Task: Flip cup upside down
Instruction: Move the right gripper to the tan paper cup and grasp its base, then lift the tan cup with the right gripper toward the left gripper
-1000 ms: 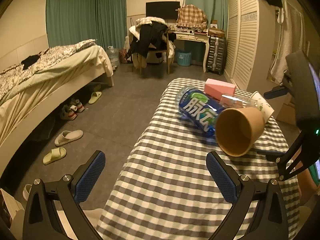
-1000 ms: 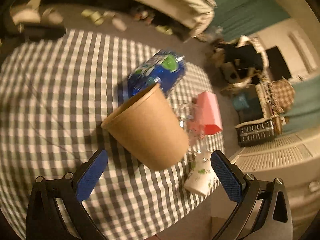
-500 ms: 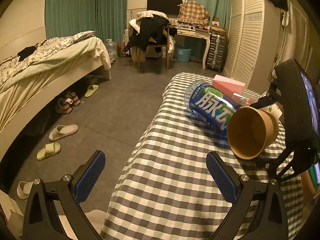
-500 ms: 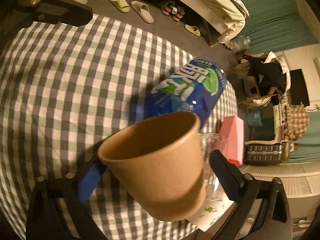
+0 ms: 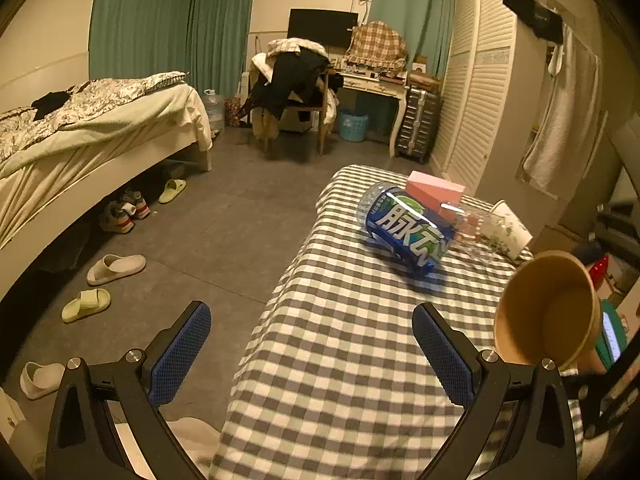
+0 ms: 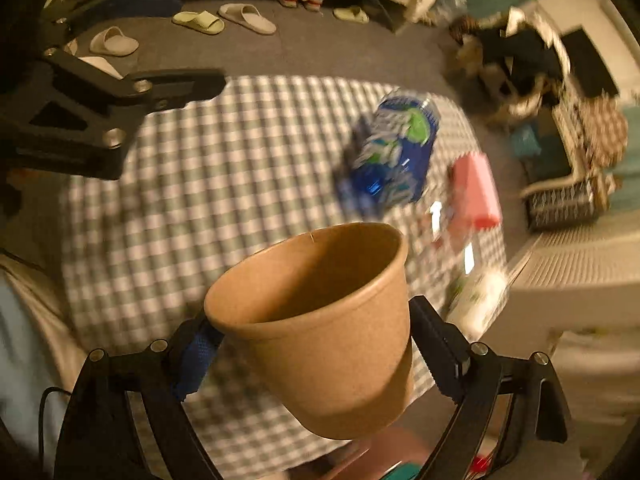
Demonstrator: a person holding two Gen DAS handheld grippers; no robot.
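Note:
My right gripper (image 6: 312, 356) is shut on a brown paper cup (image 6: 320, 320) and holds it in the air above the near right part of the checked table (image 6: 200, 184). The cup's mouth is tilted up and away. In the left wrist view the cup (image 5: 548, 312) hangs at the far right, its mouth facing the camera. My left gripper (image 5: 312, 352) is open and empty over the table's (image 5: 340, 360) near left edge; it also shows in the right wrist view (image 6: 120, 104).
A blue bottle (image 5: 404, 228) lies on its side in the table's middle. A pink box (image 5: 434, 192), a clear glass (image 5: 472, 228) and a white printed cup (image 5: 510, 228) lie behind it. Slippers (image 5: 116, 268) lie on the floor at the left.
My right gripper has closed on the brown cup, lifted it off the table and pulled it toward the near right. The cup's mouth has turned upward. The left gripper has stayed open.

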